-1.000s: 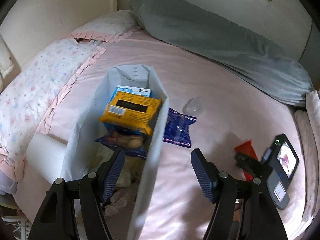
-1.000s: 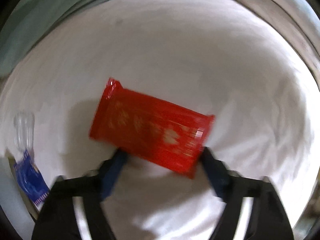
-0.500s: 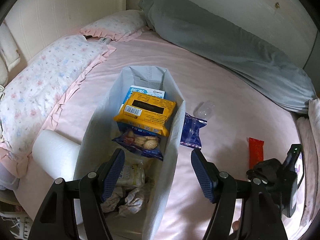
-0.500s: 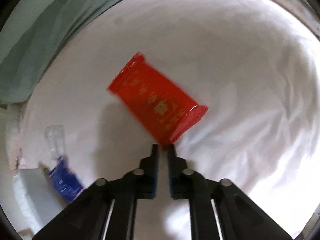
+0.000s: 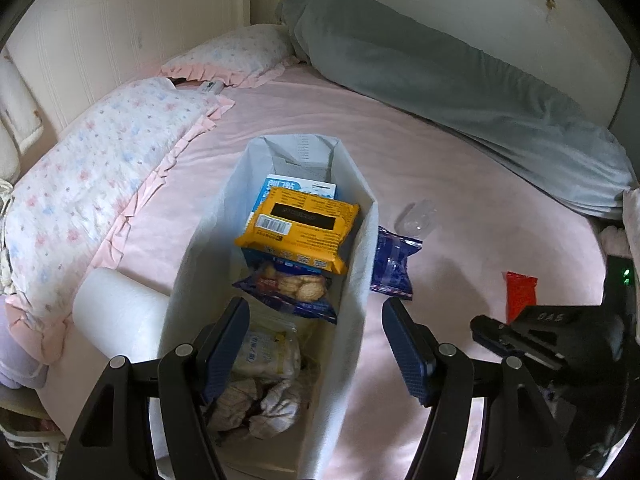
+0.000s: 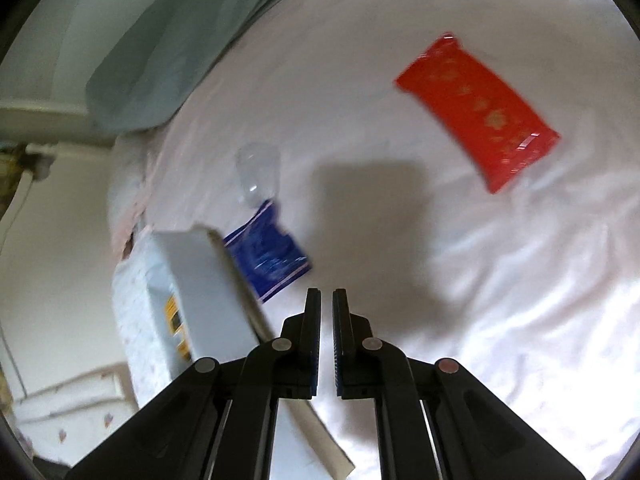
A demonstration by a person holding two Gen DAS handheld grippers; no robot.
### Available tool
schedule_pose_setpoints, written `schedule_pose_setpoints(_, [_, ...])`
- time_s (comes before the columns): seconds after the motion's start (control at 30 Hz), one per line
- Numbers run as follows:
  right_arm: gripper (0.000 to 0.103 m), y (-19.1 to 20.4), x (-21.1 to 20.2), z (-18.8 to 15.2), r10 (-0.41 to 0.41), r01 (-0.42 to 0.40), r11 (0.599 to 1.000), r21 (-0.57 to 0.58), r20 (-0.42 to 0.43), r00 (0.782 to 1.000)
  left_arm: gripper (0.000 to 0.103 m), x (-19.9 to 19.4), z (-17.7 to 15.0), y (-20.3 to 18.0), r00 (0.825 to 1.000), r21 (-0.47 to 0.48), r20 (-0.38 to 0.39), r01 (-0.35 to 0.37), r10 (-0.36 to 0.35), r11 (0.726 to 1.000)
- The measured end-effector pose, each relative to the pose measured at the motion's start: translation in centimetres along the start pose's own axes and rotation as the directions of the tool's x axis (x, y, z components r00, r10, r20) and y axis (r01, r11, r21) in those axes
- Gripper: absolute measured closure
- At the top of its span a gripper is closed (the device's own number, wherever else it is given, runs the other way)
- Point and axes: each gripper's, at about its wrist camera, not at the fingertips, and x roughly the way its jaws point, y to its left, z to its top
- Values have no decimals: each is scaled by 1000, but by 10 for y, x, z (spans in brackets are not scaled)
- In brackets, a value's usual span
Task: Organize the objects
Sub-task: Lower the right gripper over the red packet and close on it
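1. We see a bed with a smooth pale pink sheet (image 5: 320, 128).
2. On it stands an open white fabric storage bin (image 5: 352, 320).
3. Beside the bin lie a crumpled blue plastic packet (image 5: 390, 264), a clear plastic cup (image 5: 416, 218) and a red foil snack wrapper (image 6: 476, 108).
4. Two floral frilled pillows (image 5: 100, 172), a white paper roll (image 5: 120, 316) and a long grey bolster (image 5: 460, 84) line the edges.

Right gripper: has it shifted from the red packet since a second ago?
Yes. The right gripper, now nearly shut and empty, has swung from the red packet toward the blue packet.
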Motion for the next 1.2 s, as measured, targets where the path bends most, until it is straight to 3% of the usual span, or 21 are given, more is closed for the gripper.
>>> schedule_pose_setpoints(0.1, [93,-5,-7,21,22,-21,1000,4,-19,1000,36,3,1,4,1000,-8,-11,5,-6,1000])
schedule_pose_setpoints(0.17, [90,-12,-19,39,-47,46,999,23,27,999,36,3,1,3,999,-12,-18,31,-31,999])
schedule_pose_setpoints(0.23, [65,-20,-28,47,-116,113,993,45,85,990,35,4,-1,-3,997,0,-25,68,-68,998])
schedule_pose_setpoints(0.27, [61,-26,-33,53,-159,153,986,64,116,980,35,5,-2,-8,995,14,-30,94,-94,995])
schedule_pose_setpoints(0.33, [59,-42,-44,61,-232,216,970,114,161,959,35,6,-5,-17,991,31,-37,133,-132,991])
schedule_pose_setpoints(0.43, [59,-52,-43,77,-228,204,971,123,229,946,35,6,-8,-32,982,44,-46,184,-182,982])
schedule_pose_setpoints(0.53, [59,-49,-31,95,-232,230,972,42,275,933,35,4,-10,-44,979,58,-37,203,-202,977])
schedule_pose_setpoints(0.6, [59,-43,-17,99,-247,282,956,-86,291,924,35,3,-10,-51,977,71,-30,210,-209,975])
schedule_pose_setpoints(0.63, [56,-37,-1,99,-273,325,932,-158,284,919,35,3,-10,-54,978,79,-28,210,-208,975])
schedule_pose_setpoints(0.67, [54,-31,21,97,-326,389,884,-260,251,911,35,4,-10,-56,979,84,-26,204,-203,975])
schedule_pose_setpoints(0.7, [51,-25,34,92,-378,452,830,-328,266,887,35,3,-11,-57,981,90,-22,195,-194,977])
schedule_pose_setpoints(0.73, [49,-15,41,83,-419,531,756,-384,339,842,35,3,-11,-58,983,95,-18,186,-185,978])
schedule_pose_setpoints(0.77, [47,-6,51,73,-467,617,664,-421,411,783,35,2,-11,-59,984,97,-15,181,-180,979])
schedule_pose_setpoints(0.83, [35,2,76,63,-541,705,525,-476,452,709,35,2,-10,-57,984,90,-15,176,-176,980])
schedule_pose_setpoints(0.87, [35,5,84,57,-552,745,460,-483,502,666,35,2,-10,-56,984,85,-15,177,-176,981])
schedule_pose_setpoints(0.9, [35,7,87,56,-545,752,448,-484,519,659,35,2,-10,-54,984,82,-14,177,-176,981])
schedule_pose_setpoints(0.97, [34,6,87,61,-539,735,478,-481,500,678,35,1,-9,-52,985,79,-9,173,-173,982])
schedule_pose_setpoints(1.03, [31,-8,71,74,-530,695,579,-427,451,718,35,1,-9,-48,985,73,-9,170,-170,983])
schedule_pose_setpoints(1.1, [30,-29,58,90,-492,616,716,-328,389,779,35,0,-8,-43,985,63,-7,170,-170,983])
schedule_pose_setpoints(1.17, [26,-46,50,101,-387,492,837,-240,376,842,35,0,-7,-40,985,53,-5,172,-172,984])
schedule_pose_setpoints(1.2, [24,-47,49,102,-364,472,851,-230,387,847,35,-1,-6,-38,985,48,-4,174,-174,984])
